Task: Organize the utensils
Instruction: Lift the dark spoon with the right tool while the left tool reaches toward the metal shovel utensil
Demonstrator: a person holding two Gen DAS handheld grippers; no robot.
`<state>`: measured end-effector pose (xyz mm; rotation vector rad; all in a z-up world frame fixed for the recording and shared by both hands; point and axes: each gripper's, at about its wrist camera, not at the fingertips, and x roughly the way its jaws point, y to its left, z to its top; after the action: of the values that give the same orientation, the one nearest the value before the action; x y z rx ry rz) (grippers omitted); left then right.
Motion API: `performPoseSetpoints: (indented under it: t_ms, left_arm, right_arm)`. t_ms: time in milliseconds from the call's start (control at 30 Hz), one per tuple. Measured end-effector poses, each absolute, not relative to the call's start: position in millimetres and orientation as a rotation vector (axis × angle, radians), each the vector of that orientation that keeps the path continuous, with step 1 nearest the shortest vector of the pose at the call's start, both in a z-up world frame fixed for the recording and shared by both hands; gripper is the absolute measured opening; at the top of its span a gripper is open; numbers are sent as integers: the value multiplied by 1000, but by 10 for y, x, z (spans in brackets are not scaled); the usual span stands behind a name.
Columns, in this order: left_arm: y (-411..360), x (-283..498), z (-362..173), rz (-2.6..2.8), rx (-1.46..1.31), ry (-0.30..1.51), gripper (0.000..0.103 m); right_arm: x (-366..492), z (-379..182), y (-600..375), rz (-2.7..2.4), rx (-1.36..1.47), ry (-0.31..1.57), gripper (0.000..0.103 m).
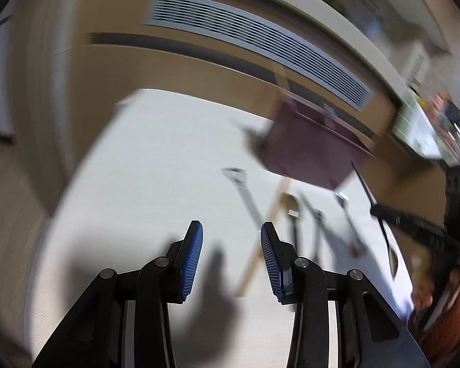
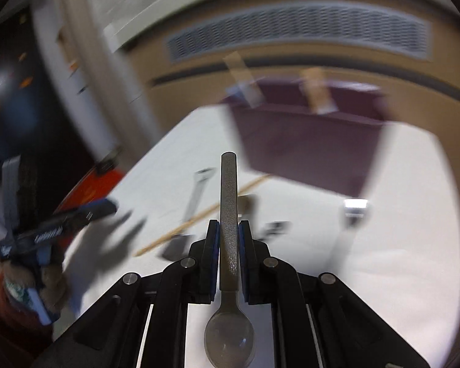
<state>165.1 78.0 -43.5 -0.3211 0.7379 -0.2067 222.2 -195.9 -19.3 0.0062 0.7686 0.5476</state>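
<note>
Your right gripper (image 2: 229, 239) is clenched on the handle of a spoon (image 2: 229, 276), up above the white table (image 2: 398, 245) and in front of the purple box (image 2: 306, 144). Your left gripper (image 1: 231, 260) is released and holds nothing. Some utensils already poke out of the box, but several more (image 1: 294, 214) lie on the table just in front of it, so much is left.

Metal spoon (image 2: 229, 214) between right gripper (image 2: 229, 230) jaws, bowl toward camera.
</note>
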Motion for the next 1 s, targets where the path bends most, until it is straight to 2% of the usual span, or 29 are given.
performPoseSetpoints:
  t_ms: [33,133,167,267,533,733,833,900,1000]
  left_arm:
    - [662,1696,-423,-246,-285,740,39]
    - [334,1829,-386,-315,-158,744,23]
    - [258,1868,-383,-322,-123,748,20]
    - [116,2054,-425,-287,-83,792,20]
    - [403,2362,-639,-126,-304,946,20]
    - [85,1804,-658,-112,-220,865,20]
    - [-13,1575,-688,-63,-232,802,25]
    - [-122,1567,-719,-69,-191,811,30]
    - [-188,1655,-801,-87,-158,848,32]
  right_arm:
    - [2193,-189,-2035,525,8,758,11]
    - [2094,-207,-2275,471,23,739,11]
    - [2064,-212,-2388,463,31,736,11]
    - [1984,-278,-2454,461,57,739,11]
    - [1954,-472,-2512,461,95,762,11]
    - [1920,-527,-2568,458,120,768,11]
    - [1924,-553,-2568,467,136,781,11]
    - [1923,-566,-2550,474,136,787,11]
    - [1906,-569,-2528,480,134,786,11]
